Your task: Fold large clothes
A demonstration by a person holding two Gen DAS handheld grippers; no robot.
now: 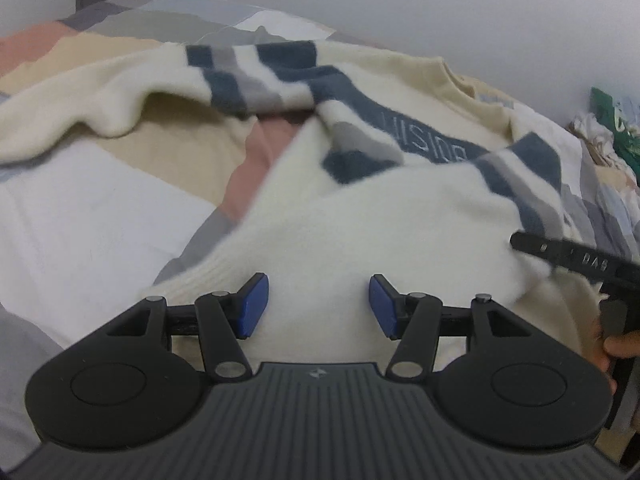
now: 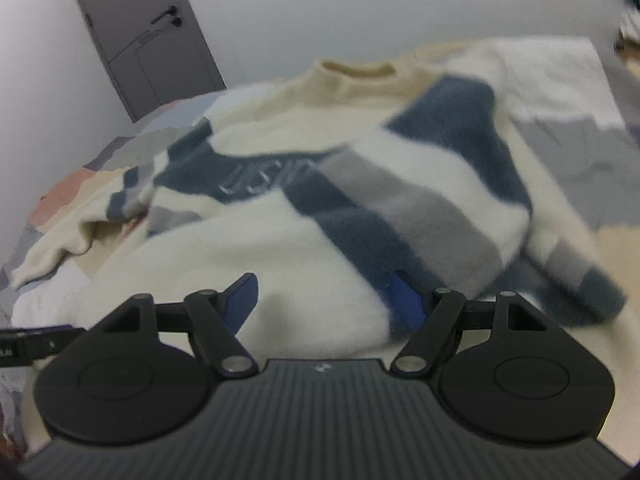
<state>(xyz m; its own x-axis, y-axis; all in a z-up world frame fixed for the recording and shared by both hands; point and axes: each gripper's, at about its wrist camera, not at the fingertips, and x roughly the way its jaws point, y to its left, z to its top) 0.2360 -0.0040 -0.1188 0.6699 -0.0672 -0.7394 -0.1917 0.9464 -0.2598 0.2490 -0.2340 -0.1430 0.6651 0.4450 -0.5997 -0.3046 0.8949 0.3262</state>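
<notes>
A cream sweater (image 1: 380, 216) with navy and grey stripes lies crumpled on the bed, collar at the far side. My left gripper (image 1: 318, 304) hangs just over its white lower hem with the blue pads (image 1: 253, 306) apart and nothing pinched between them. In the right wrist view the same sweater (image 2: 280, 240) fills the middle, one sleeve (image 2: 568, 276) folded across toward the right. My right gripper (image 2: 324, 300) stands open over the hem, the cloth lying under its wide-set pads. The right gripper's black finger (image 1: 576, 258) shows at the left view's right edge, held by a hand (image 1: 612, 348).
A patchwork bedspread (image 1: 100, 208) in white, beige, pink and grey covers the bed. A grey door (image 2: 148, 40) stands in the back wall. Green and pale clutter (image 1: 612, 128) sits beyond the bed's far right side. The left gripper's finger (image 2: 32, 344) pokes in at the right view's left edge.
</notes>
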